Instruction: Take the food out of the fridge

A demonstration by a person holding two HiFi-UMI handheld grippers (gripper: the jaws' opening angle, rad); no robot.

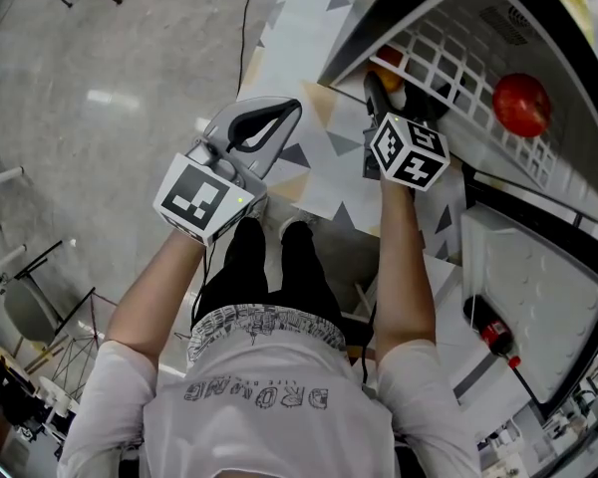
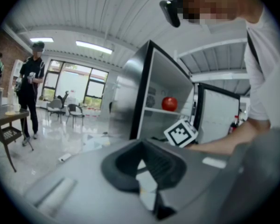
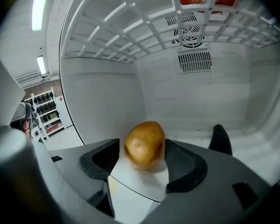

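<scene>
A yellow-brown potato [image 3: 144, 146] lies on the white floor of the fridge's [image 1: 458, 23] lower compartment. My right gripper [image 3: 142, 164] reaches in there with its jaws spread wide. The potato sits between them, a gap showing on its left side. In the head view the right gripper [image 1: 379, 86] is under the wire shelf [image 1: 448, 63]. A red round fruit [image 1: 521, 105] rests on that shelf, and it also shows as the red fruit [image 2: 169, 103] in the left gripper view. My left gripper [image 1: 269, 122] hangs in front of the fridge, jaws together and empty.
The fridge door [image 1: 538, 297] stands open at the right, with a red-capped bottle [image 1: 488, 332] in its rack. A dark rounded thing [image 3: 220, 140] lies right of the potato. A patterned mat [image 1: 309, 38] covers the floor. Far off stand a person [image 2: 30, 87] and a small table [image 2: 7, 120].
</scene>
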